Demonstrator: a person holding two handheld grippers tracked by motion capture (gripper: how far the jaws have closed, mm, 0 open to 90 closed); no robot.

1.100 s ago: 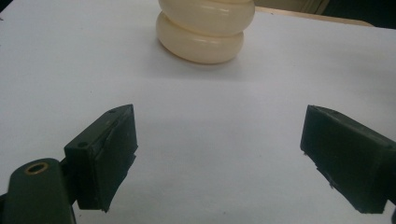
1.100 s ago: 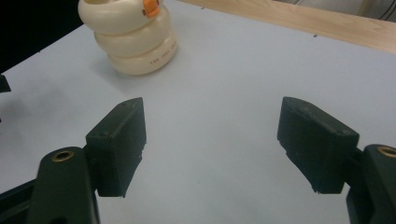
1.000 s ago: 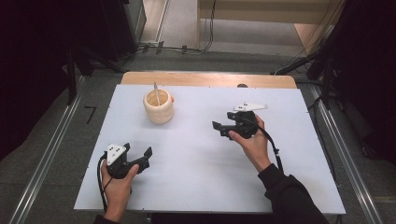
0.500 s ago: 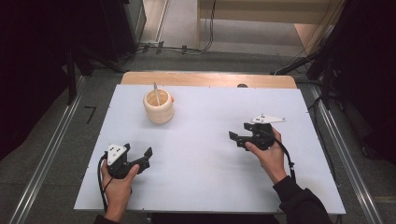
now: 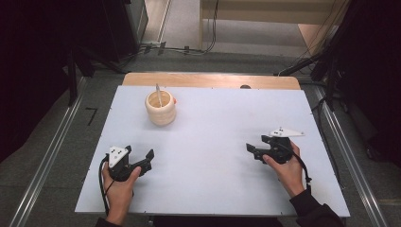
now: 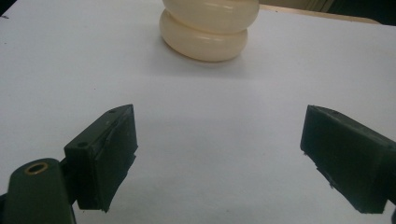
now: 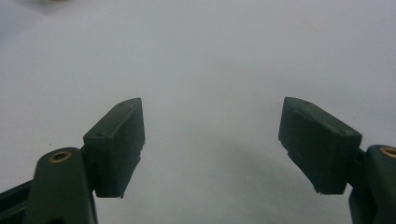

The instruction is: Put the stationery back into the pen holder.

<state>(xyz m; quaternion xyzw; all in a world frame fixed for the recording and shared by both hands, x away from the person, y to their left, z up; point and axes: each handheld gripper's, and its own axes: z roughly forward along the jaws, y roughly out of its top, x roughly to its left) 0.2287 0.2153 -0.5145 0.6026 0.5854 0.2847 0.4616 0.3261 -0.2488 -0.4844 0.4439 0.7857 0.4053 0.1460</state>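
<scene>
Left gripper [image 5: 144, 163]: held near the worktop's near-left corner, jaws spread wide with nothing between them, pointing toward the cup.
Right gripper [image 5: 253, 150]: held near the right edge, about as near as the left one, jaws spread and empty over bare surface.
Worktop [image 5: 222, 123]: white board on a wooden table.
Cup [image 5: 161, 108]: cream, ribbed, upright toward the far-left corner, well apart from both grippers.
Stick [image 5: 159, 94]: thin, standing in the cup, leaning slightly.
</scene>
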